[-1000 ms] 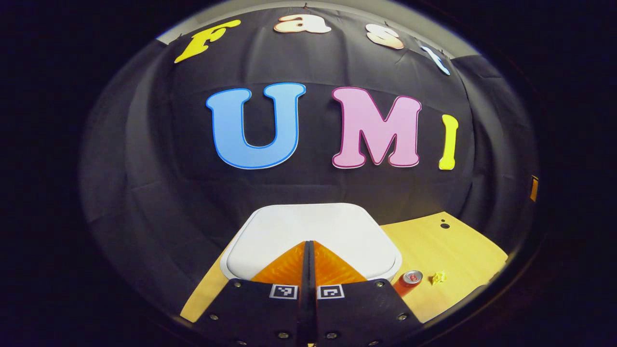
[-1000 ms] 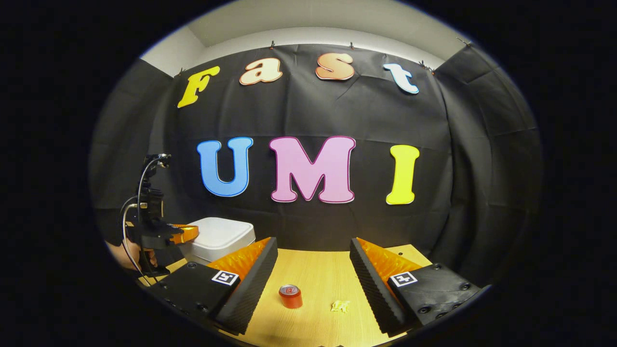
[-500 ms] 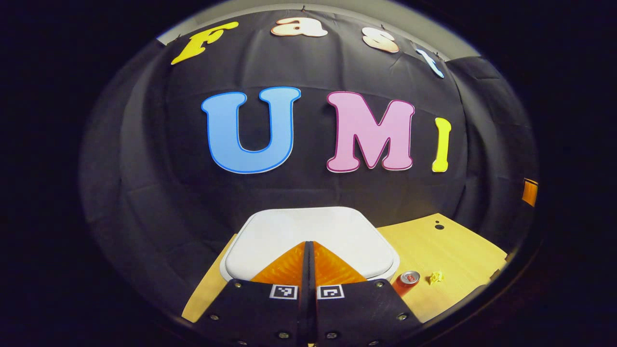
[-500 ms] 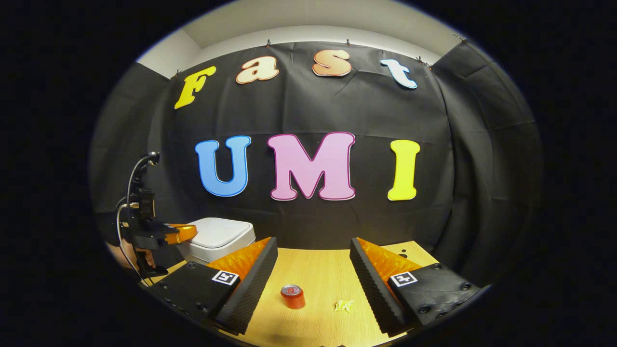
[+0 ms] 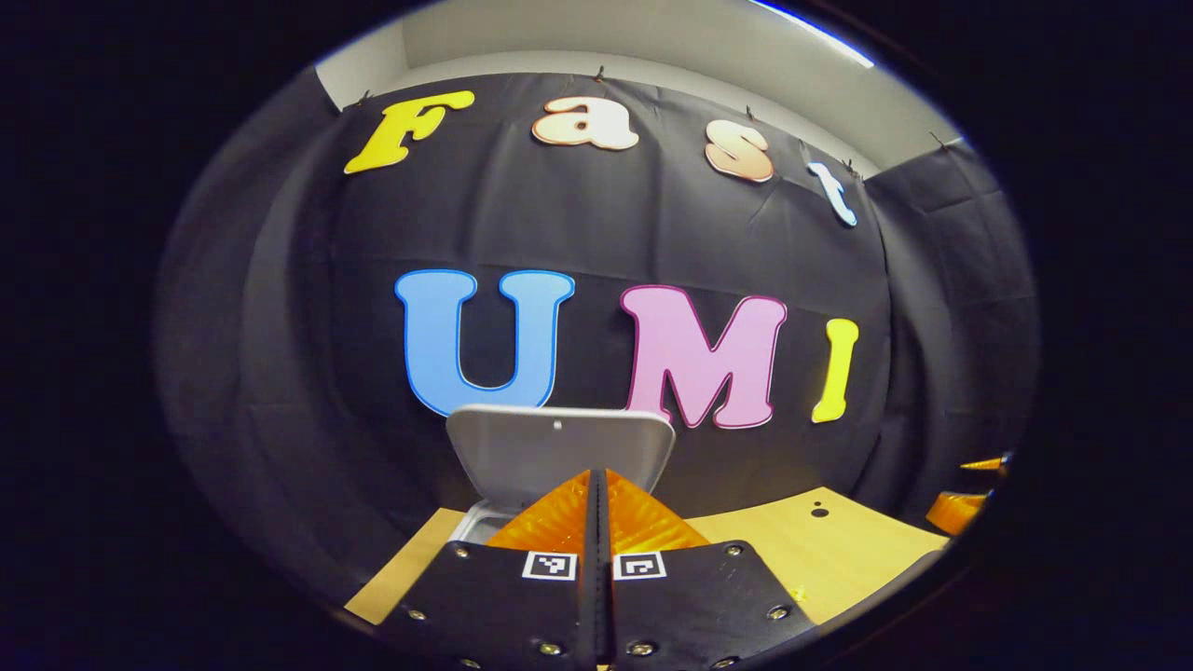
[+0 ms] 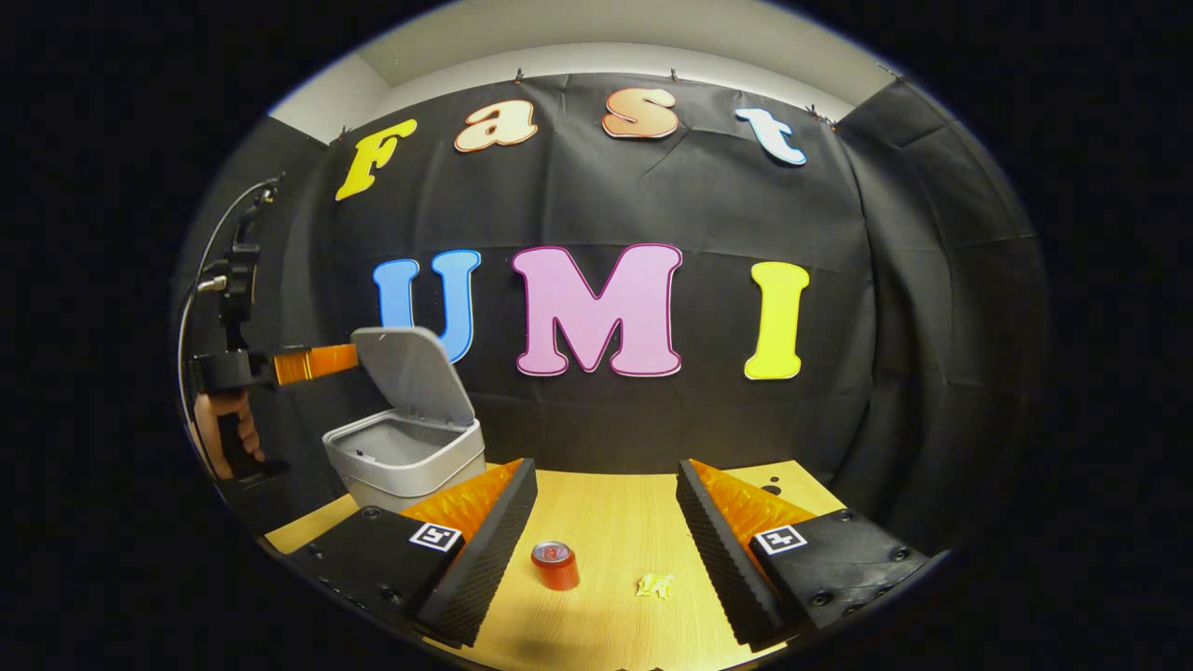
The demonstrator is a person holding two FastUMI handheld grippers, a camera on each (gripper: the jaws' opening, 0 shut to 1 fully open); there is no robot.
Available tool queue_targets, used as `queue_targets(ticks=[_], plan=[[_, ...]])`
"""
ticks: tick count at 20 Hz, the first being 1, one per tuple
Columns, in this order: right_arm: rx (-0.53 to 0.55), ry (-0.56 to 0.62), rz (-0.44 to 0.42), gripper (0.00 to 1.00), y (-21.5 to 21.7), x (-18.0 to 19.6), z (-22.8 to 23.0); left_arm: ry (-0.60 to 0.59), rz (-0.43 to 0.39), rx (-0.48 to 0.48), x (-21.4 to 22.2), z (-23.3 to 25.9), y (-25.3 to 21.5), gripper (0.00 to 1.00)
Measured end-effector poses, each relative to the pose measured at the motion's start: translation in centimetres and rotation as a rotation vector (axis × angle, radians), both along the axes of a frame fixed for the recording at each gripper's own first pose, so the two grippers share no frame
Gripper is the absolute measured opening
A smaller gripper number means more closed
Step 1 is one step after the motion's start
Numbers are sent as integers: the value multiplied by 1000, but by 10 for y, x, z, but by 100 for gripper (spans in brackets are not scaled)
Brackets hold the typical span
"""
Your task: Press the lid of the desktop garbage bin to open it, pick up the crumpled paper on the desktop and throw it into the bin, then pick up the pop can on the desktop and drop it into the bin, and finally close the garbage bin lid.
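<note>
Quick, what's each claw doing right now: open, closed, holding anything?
Left claw: closed, holding nothing, raised by the bin's open lid.
Right claw: open, empty, above the pop can and crumpled paper.

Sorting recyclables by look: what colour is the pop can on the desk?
The pop can is red with a silvery top, clearest in the right gripper view.
</note>
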State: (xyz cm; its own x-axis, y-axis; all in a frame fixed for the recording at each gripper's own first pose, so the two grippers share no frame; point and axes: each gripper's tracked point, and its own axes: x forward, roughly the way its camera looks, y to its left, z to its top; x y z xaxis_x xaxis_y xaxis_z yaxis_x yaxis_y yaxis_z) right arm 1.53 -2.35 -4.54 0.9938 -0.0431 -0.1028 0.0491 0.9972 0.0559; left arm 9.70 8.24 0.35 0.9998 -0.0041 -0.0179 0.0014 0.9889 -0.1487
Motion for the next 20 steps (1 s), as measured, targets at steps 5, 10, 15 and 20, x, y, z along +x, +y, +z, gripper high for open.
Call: queue_targets(ticks=[5, 10, 15, 20], plan=[[24, 42, -3, 98, -6, -2, -11, -2, -30, -16, -12, -6, -22, 1], [-32, 74, 23, 97, -4, -3, -24, 30, -98, -48, -33, -26, -56, 21], [-23, 78, 22, 98, -7, 0, -25, -13, -98, 22, -45, -16, -71, 96], [-44, 105, 4, 98, -16, 8, -42, 20, -89, -18, -57, -29, -82, 96]])
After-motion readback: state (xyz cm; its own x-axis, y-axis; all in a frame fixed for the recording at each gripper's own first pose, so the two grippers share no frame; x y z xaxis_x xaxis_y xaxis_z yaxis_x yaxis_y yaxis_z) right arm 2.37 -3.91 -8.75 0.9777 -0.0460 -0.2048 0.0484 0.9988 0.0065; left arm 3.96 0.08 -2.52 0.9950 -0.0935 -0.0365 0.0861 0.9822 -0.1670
